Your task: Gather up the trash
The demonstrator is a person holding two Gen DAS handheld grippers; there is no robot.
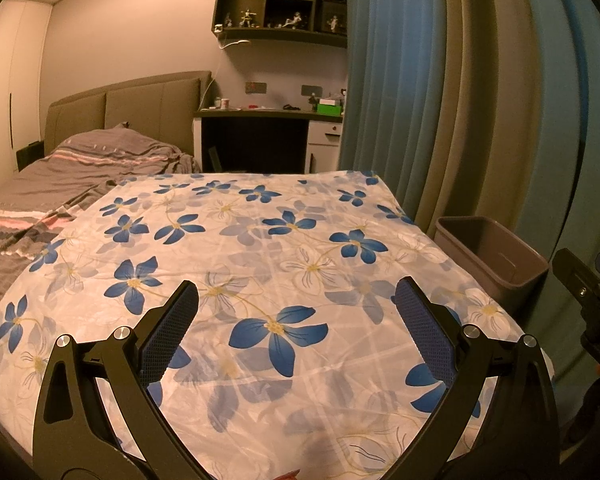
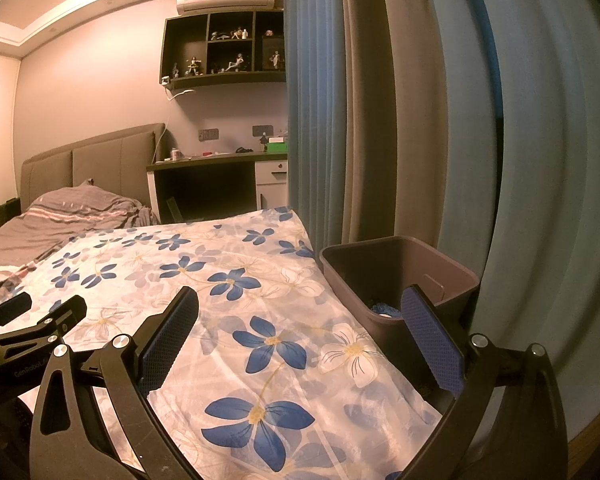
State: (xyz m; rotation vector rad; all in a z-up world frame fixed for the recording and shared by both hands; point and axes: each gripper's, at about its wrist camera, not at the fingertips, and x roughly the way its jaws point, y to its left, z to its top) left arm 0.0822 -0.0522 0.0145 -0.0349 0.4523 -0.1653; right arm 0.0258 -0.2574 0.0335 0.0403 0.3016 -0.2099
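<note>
Right wrist view: we see 1 grey plastic bin (image 2: 400, 276) on the floor, just beside the floral sheet (image 2: 236, 320) w/ blue trash (image 2: 384, 309) inside. Both claws spread wide, empty: right claw (image 2: 300, 320), left claw (image 1: 296, 316) over sheet. 1 bed (image 1: 60, 176) behind.

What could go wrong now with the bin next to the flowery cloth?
1. The trash bin stands tight against the edge of the flowered cloth, so a sideways swing of the open right gripper might knock it.
2. The cloth drapes loosely; the open left gripper, if it dips, could snag and drag it.
3. The curtain hangs right behind the bin and could catch a finger.
</note>
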